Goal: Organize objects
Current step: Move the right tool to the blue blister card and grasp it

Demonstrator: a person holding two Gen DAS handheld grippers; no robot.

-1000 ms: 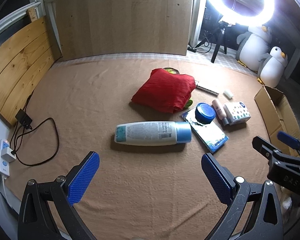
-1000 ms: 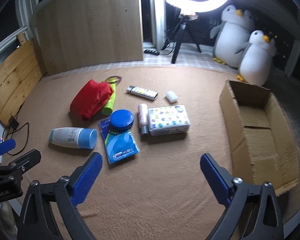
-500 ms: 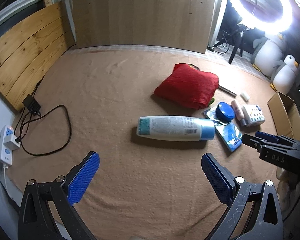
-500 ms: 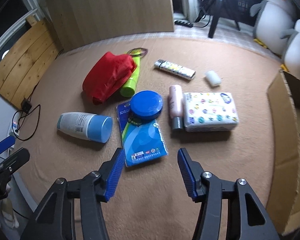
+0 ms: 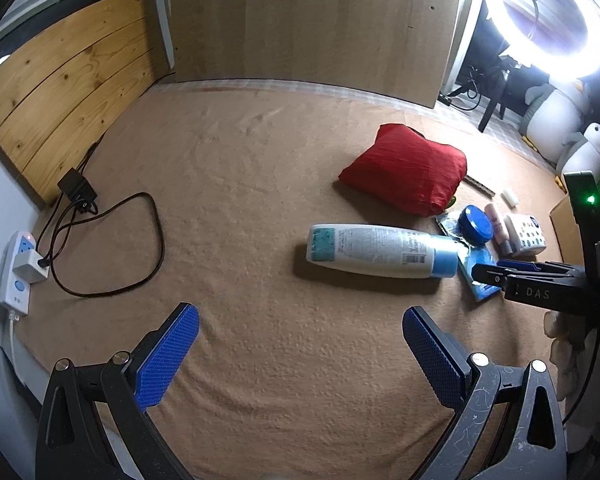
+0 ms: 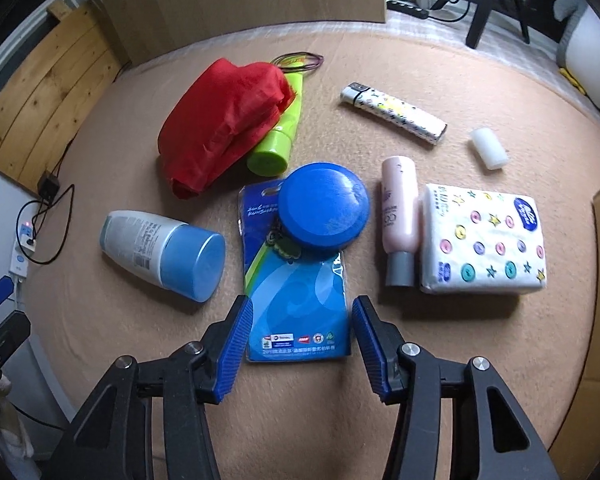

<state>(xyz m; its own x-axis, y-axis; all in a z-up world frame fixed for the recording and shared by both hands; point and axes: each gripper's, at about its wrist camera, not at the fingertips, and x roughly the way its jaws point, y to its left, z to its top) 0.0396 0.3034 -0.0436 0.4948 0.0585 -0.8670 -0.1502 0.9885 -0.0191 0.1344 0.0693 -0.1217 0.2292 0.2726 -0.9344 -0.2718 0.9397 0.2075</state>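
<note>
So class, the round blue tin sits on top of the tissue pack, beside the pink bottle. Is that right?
Not quite. The right wrist view shows the blue tin resting on the flat blue packet, not the tissue pack. It does lie beside the pink bottle.

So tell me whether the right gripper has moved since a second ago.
Yes. The right gripper has come down and forward toward the blue packet; the packet's near end now sits between its closing fingers, not gripped.

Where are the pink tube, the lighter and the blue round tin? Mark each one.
pink tube (image 6: 399,204), right wrist view, middle of its body
lighter (image 6: 394,113), right wrist view, patterned barrel
blue round tin (image 6: 324,205), right wrist view, lid centre
</note>
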